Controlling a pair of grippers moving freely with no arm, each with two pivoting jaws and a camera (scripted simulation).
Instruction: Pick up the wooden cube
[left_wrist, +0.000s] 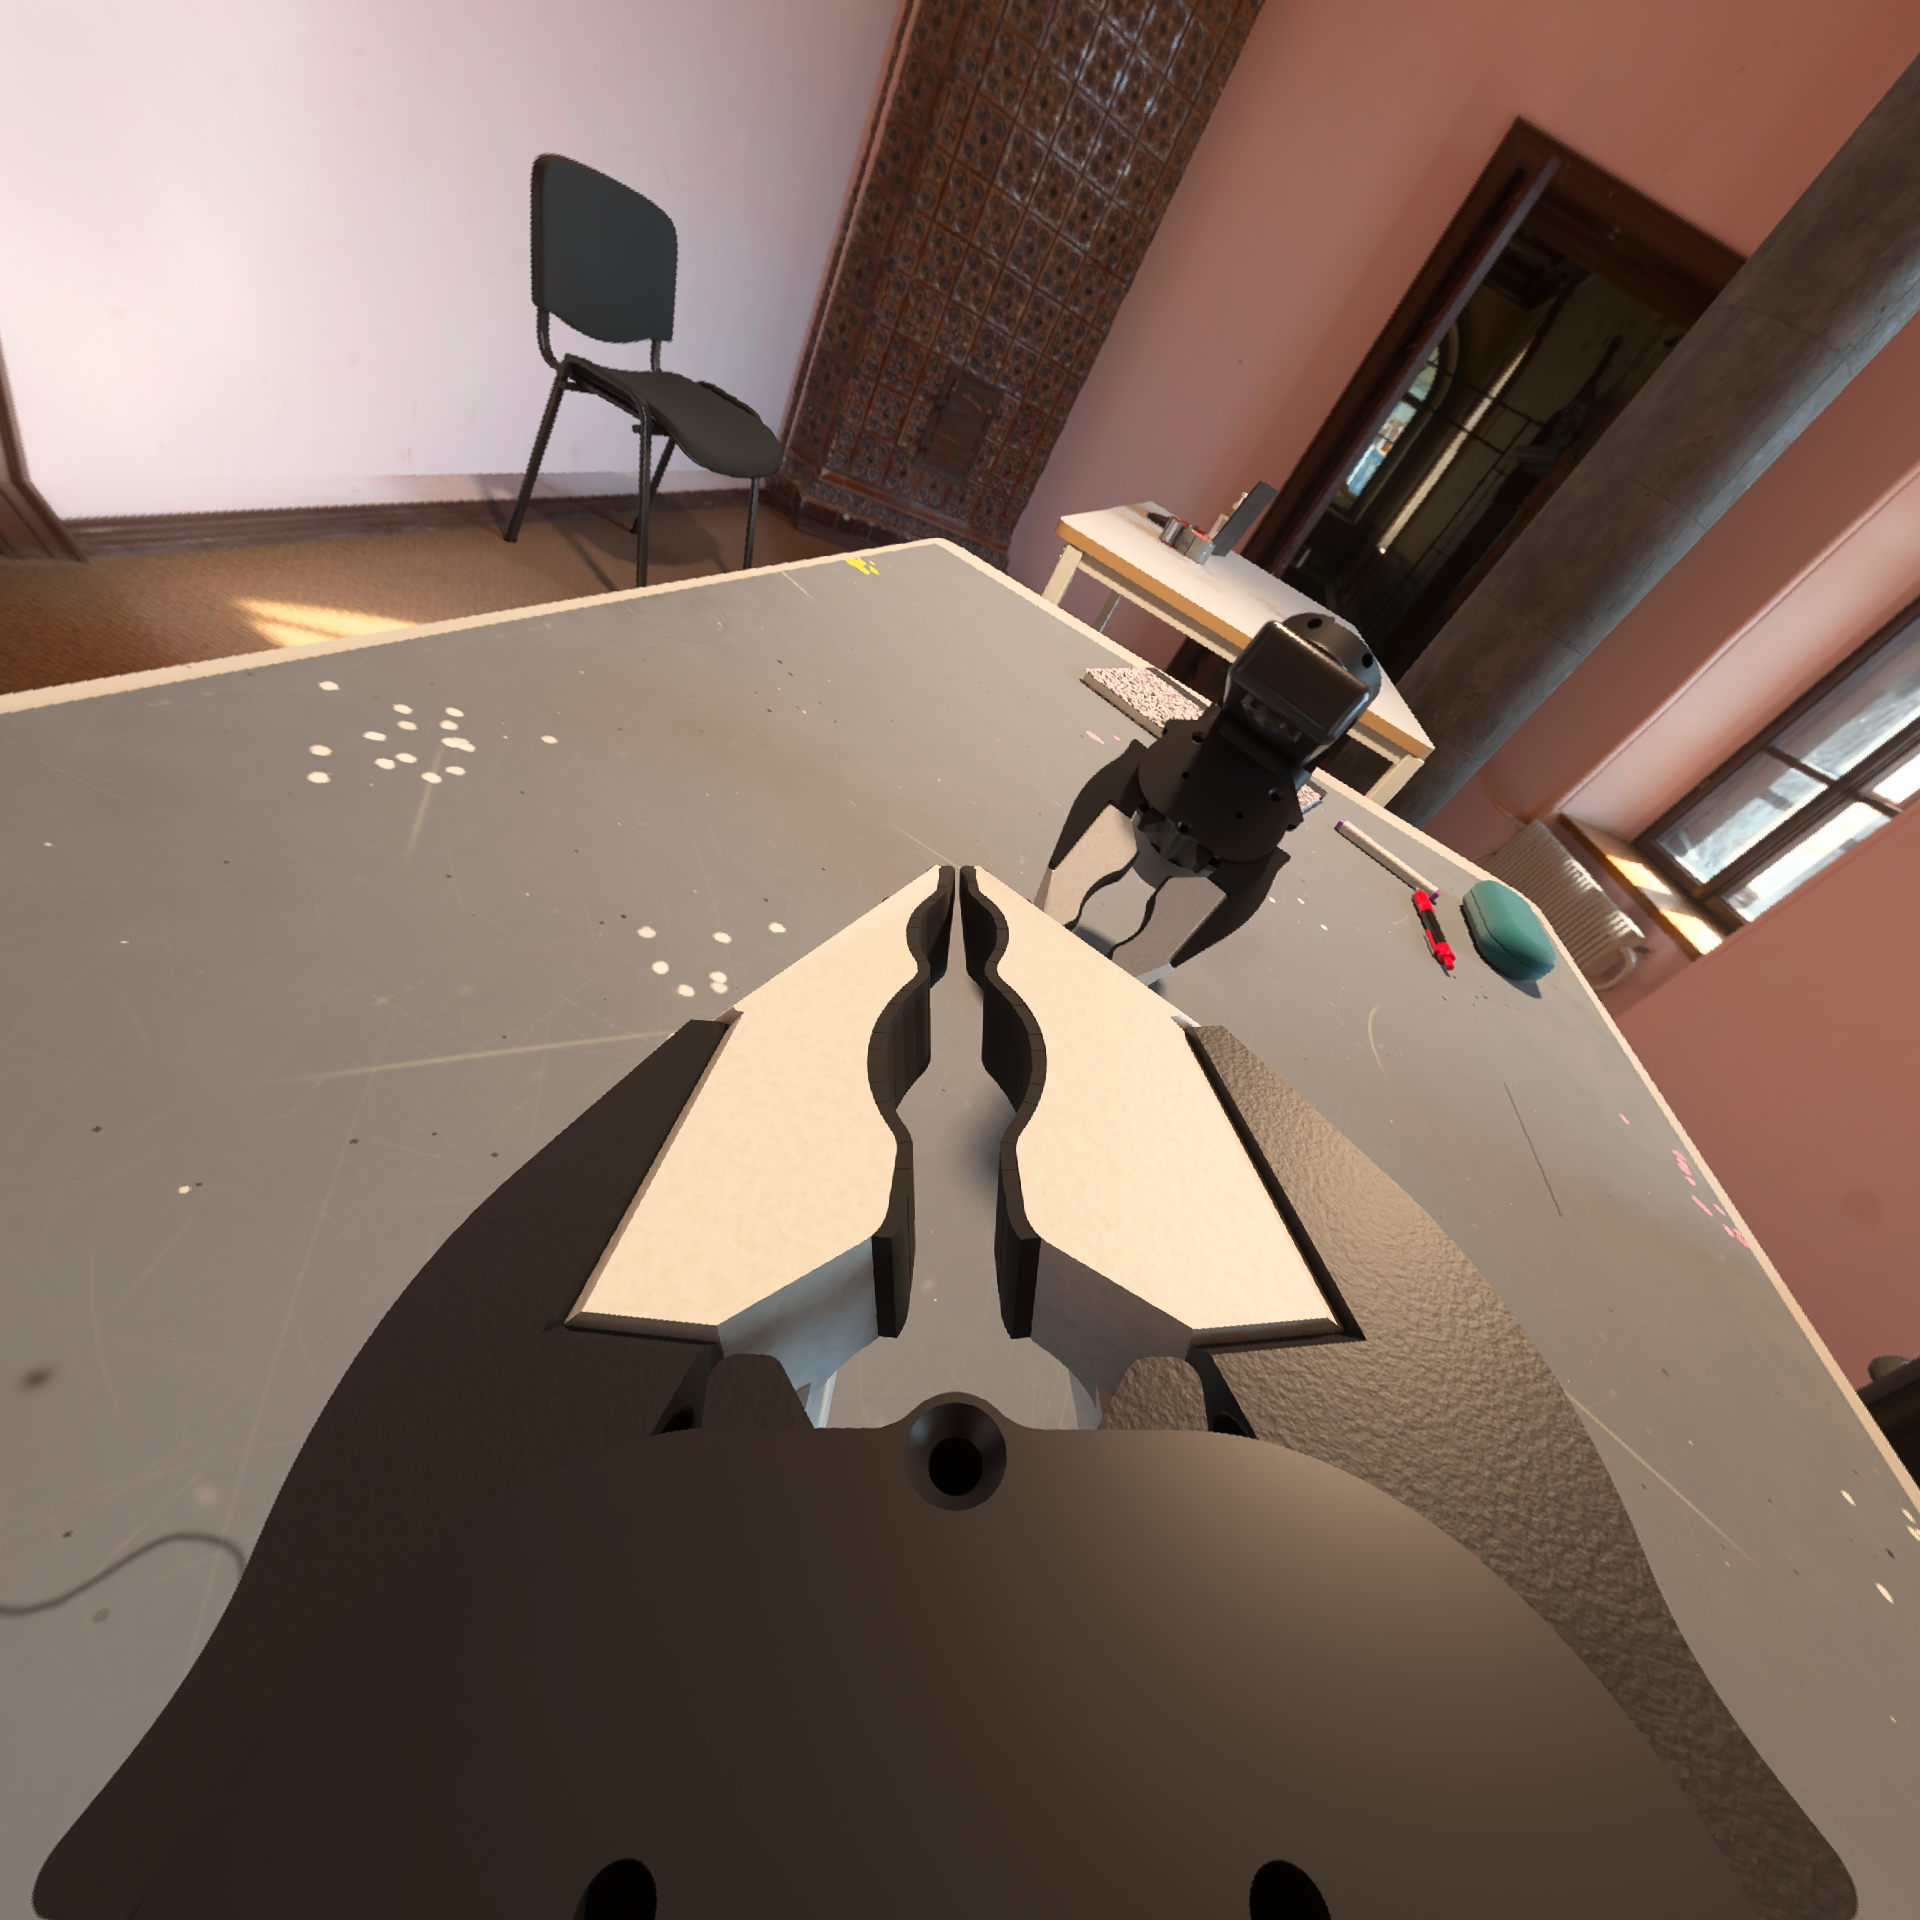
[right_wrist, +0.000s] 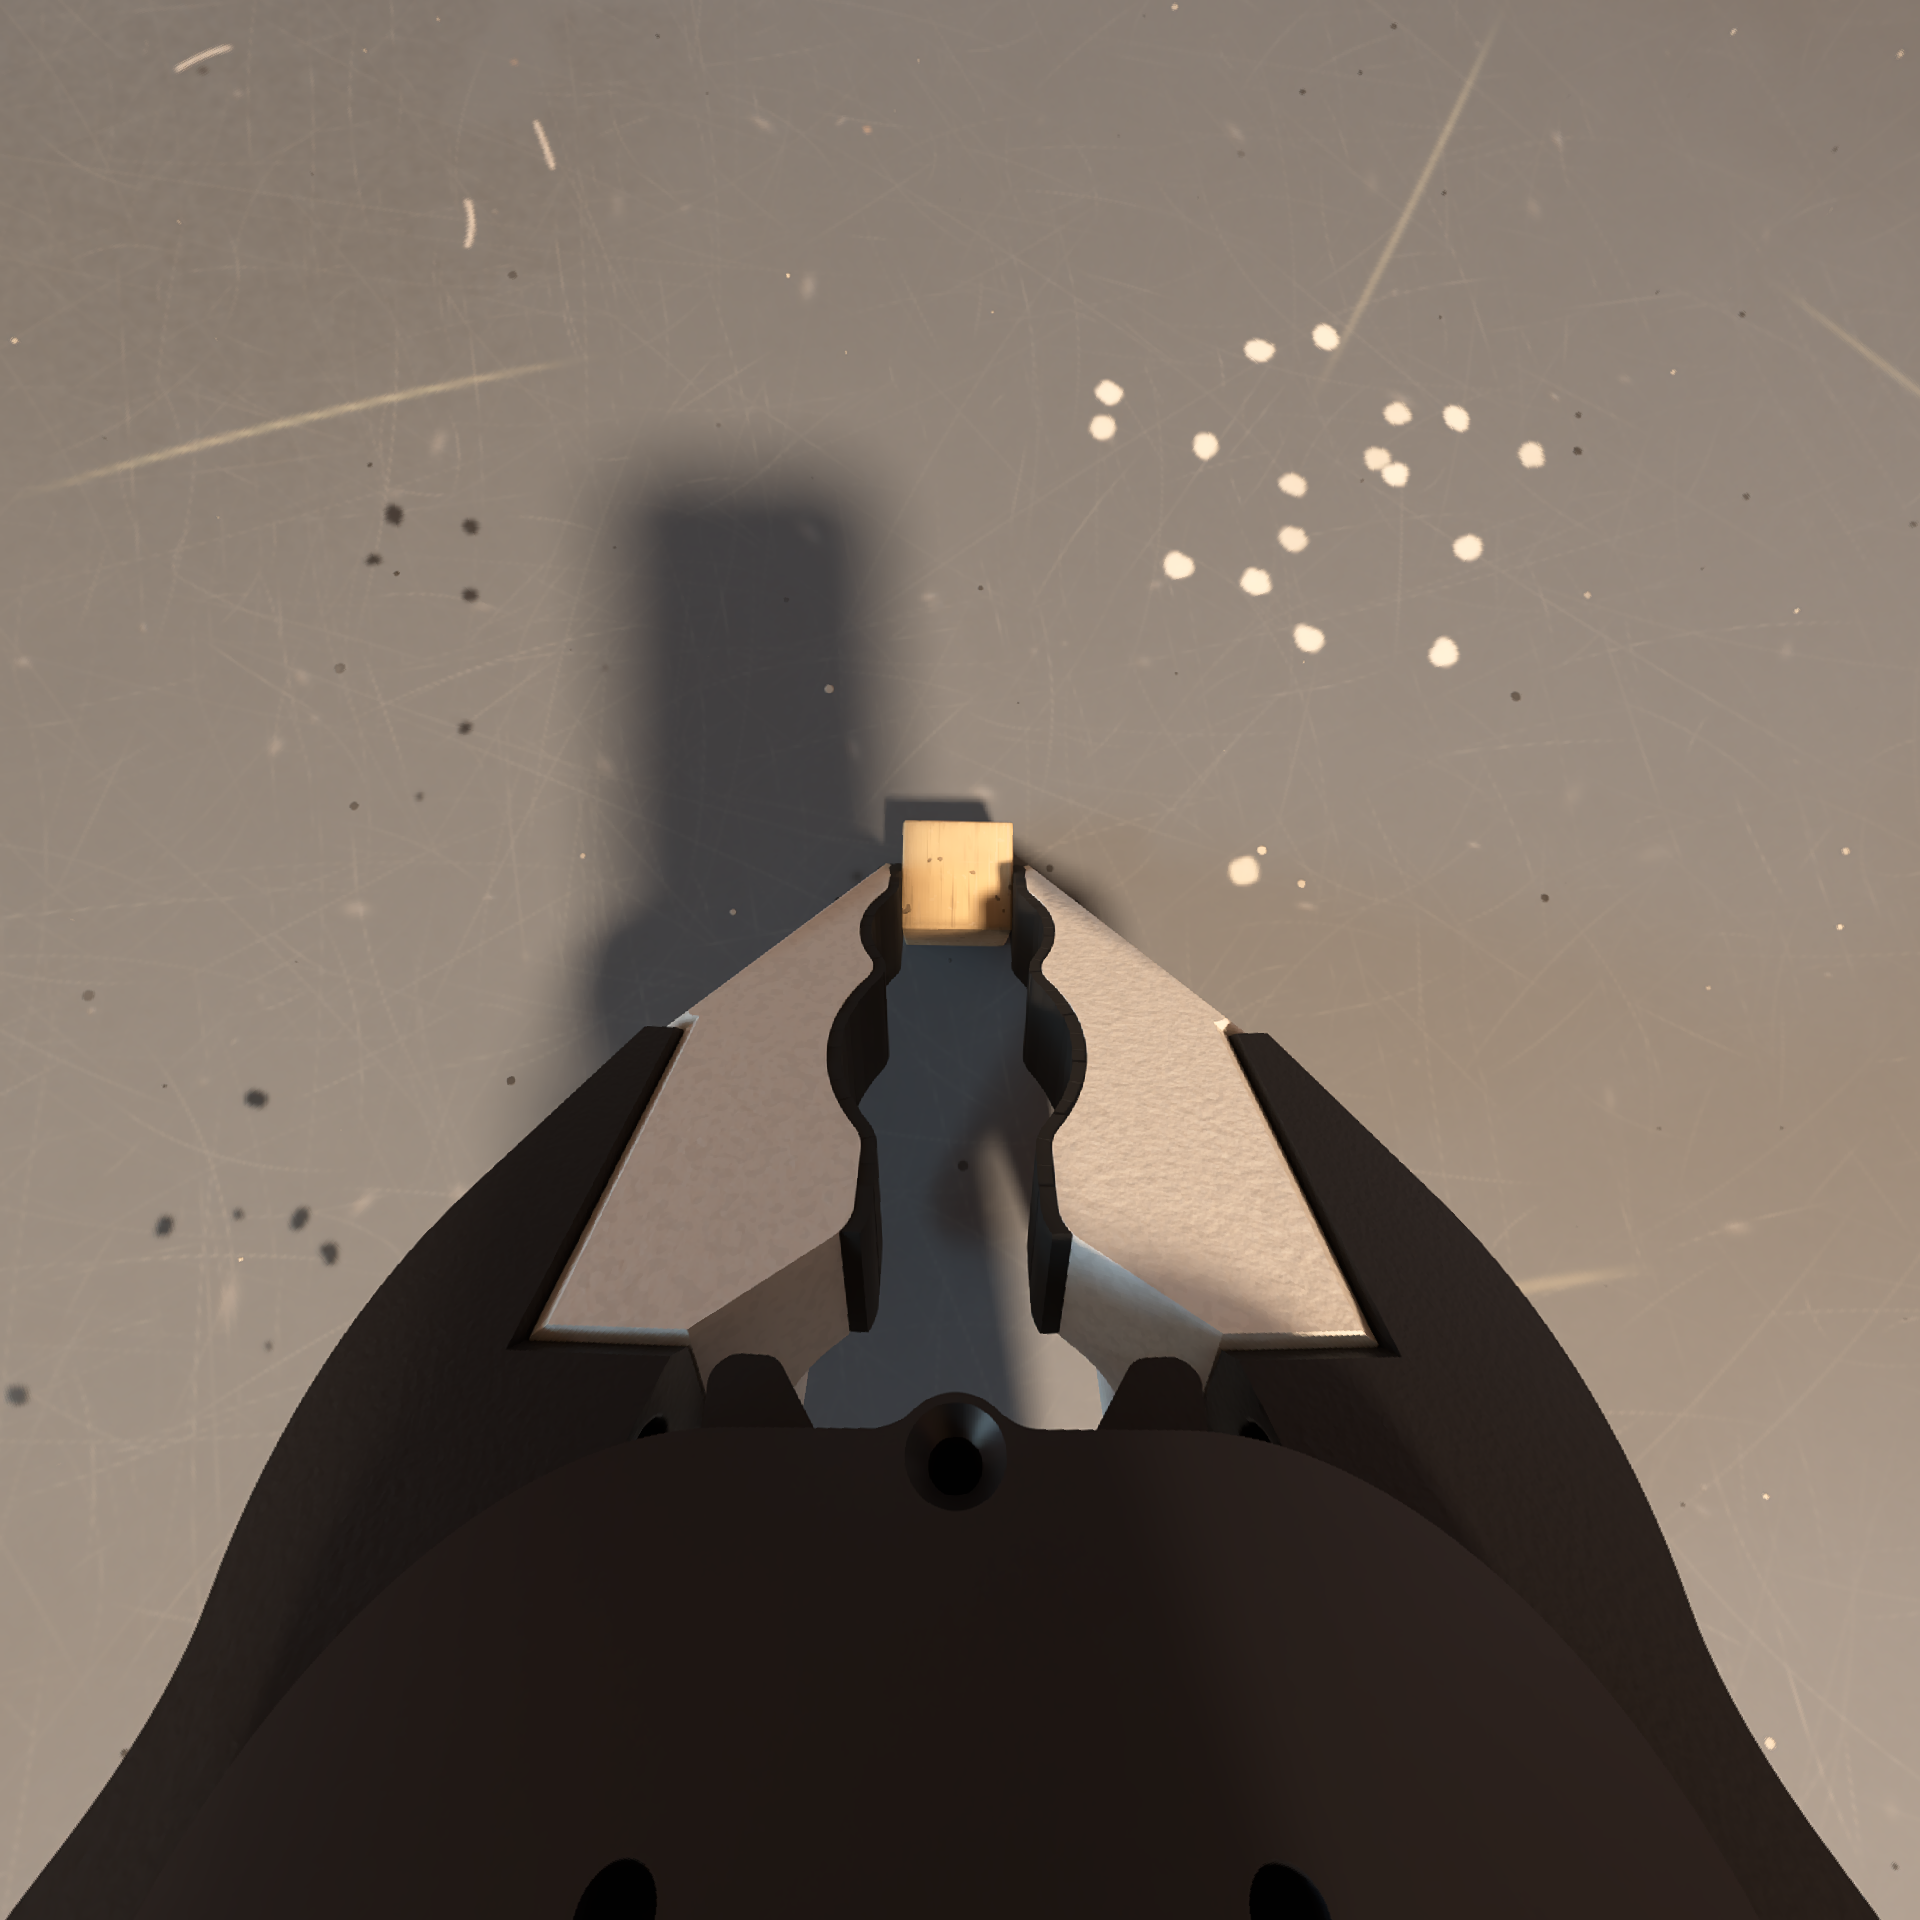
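Note:
The wooden cube (right_wrist: 956, 881) is small and pale, and sits between the fingertips of my right gripper (right_wrist: 958, 875). Both fingertips touch its sides, so the gripper is shut on it. The gripper points straight down at the grey tabletop (right_wrist: 416, 727), and I cannot tell whether the cube is off the surface. My left gripper (left_wrist: 956, 878) is shut and empty, held above the table. In the left wrist view the right gripper (left_wrist: 1127, 935) shows just beyond it, pointing down; its tips and the cube are hidden there.
A teal object (left_wrist: 1507, 928), a red pen (left_wrist: 1432, 928) and a white marker (left_wrist: 1387, 857) lie near the table's right edge. A grey pad (left_wrist: 1143, 691) lies at the far edge. A black chair (left_wrist: 634, 353) and a side table (left_wrist: 1226, 603) stand beyond.

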